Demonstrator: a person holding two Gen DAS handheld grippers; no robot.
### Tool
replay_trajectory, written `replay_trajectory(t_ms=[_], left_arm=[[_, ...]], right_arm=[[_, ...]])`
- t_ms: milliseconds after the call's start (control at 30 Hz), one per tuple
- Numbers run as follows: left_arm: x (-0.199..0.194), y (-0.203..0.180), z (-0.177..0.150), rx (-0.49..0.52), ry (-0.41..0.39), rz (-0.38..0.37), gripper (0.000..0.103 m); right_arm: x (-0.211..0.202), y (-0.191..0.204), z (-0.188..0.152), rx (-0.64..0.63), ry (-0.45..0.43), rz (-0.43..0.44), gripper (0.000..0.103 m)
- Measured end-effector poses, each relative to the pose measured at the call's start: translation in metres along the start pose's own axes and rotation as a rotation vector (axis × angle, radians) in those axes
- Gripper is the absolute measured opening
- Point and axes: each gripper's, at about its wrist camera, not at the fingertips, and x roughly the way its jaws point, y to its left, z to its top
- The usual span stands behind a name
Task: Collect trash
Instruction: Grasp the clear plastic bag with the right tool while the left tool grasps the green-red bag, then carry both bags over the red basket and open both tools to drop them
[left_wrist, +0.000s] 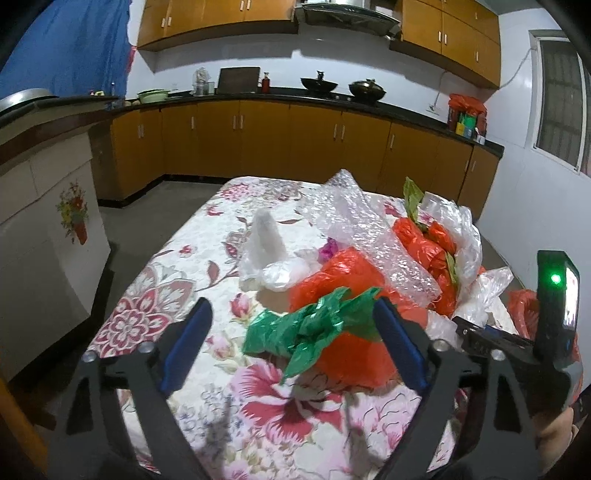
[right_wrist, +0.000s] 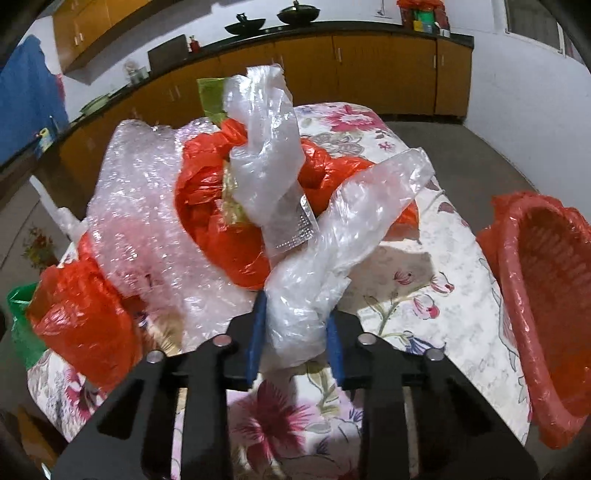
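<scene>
Floral tablecloth (left_wrist: 155, 314), pink and red blooms on white, covering the table. Orange-brown base cabinets (left_wrist: 258, 140) under a black countertop (left_wrist: 236, 96); matching wall cabinets (left_wrist: 218, 18) above. Two black woks (left_wrist: 319, 85) on the countertop, green basin (left_wrist: 153, 96) at left. Blue cloth (left_wrist: 66, 48) hanging at upper left. Window (left_wrist: 559, 99) at right.

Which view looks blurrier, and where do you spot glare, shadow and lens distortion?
Right wrist: plastic bag and bubble wrap smeared, with glare. Left wrist: sharper; counter bows from fisheye; gripper shadows on the tablecloth.
</scene>
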Motion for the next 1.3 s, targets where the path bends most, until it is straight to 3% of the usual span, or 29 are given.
replay_trajectory(t_ms=[300,433,633,833,1000,1067,1100,1300], left_arm=[[0.002,-0.016,0.002,0.023,0.005,-0.052,0.076],[0.013,-0.017,0.002,0.029,0.051,-0.042,0.059],[0.018,-0.006,0.006,-0.003,0.059,-0.007,0.058],[0.038,-0.010,0.012,0.045,0.092,-0.026,0.047],[0.063,-0.010,0.010,0.057,0.150,-0.069,0.029],[0.069,-0.009,0.009,0.052,0.164,-0.080,0.014],[0.071,-0.007,0.007,0.047,0.171,-0.080,0.011],[0.056,0.003,0.005,0.037,0.136,-0.097,0.006]], right_arm=[[-0.019,-0.022,-0.007,0.021,0.001,0.013,0.026],[-0.025,-0.023,-0.007,0.012,-0.007,0.017,0.026],[-0.033,-0.018,-0.005,-0.015,-0.029,0.018,0.026],[-0.035,-0.016,-0.005,-0.028,-0.033,0.017,0.026],[-0.039,-0.018,-0.006,-0.035,-0.034,0.009,0.026],[-0.040,-0.019,-0.006,-0.036,-0.038,0.004,0.026],[-0.040,-0.020,-0.005,-0.036,-0.040,0.003,0.026],[-0.046,-0.021,-0.002,-0.043,-0.056,0.006,0.026]])
